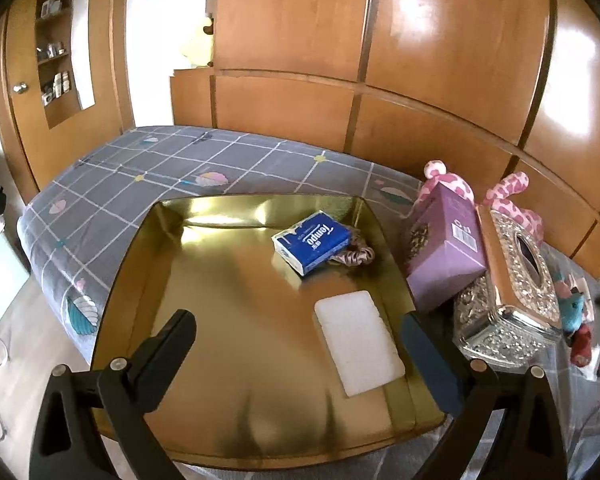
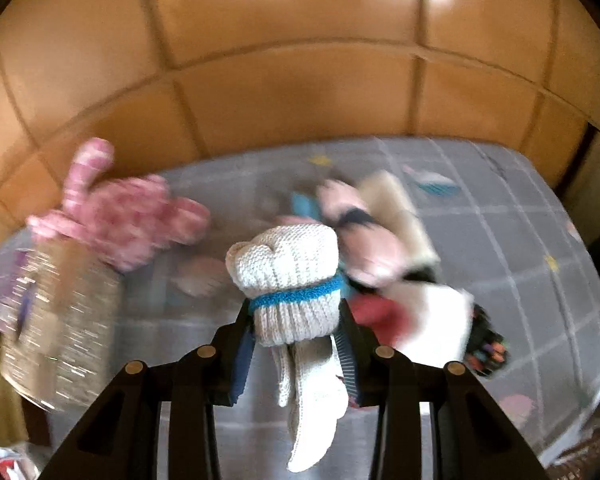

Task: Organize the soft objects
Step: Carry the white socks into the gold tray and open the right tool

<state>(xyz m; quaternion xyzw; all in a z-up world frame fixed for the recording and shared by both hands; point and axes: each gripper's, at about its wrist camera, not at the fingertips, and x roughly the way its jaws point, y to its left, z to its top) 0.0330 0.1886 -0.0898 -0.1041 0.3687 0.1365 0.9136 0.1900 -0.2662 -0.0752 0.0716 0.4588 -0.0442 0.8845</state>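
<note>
One sock: white knit roll (image 2: 290, 276) with blue band, pinched in right gripper (image 2: 296, 320), lifted above bedsheet (image 2: 500, 240)
Left gripper (image 1: 296, 340): jaws spread wide, empty, over gold tray (image 1: 220, 280)
Tray contents: 3 – tissue pack (image 1: 312, 242), white pad (image 1: 358, 342), pink scrunchie (image 1: 358, 256)
Tissue boxes beside tray: 2

Daylight glares off the glossy wooden wardrobe (image 1: 440, 40) and gold tray (image 1: 228, 216); the right wrist view is motion-blurred, both fisheye-bent with dark corners.
</note>
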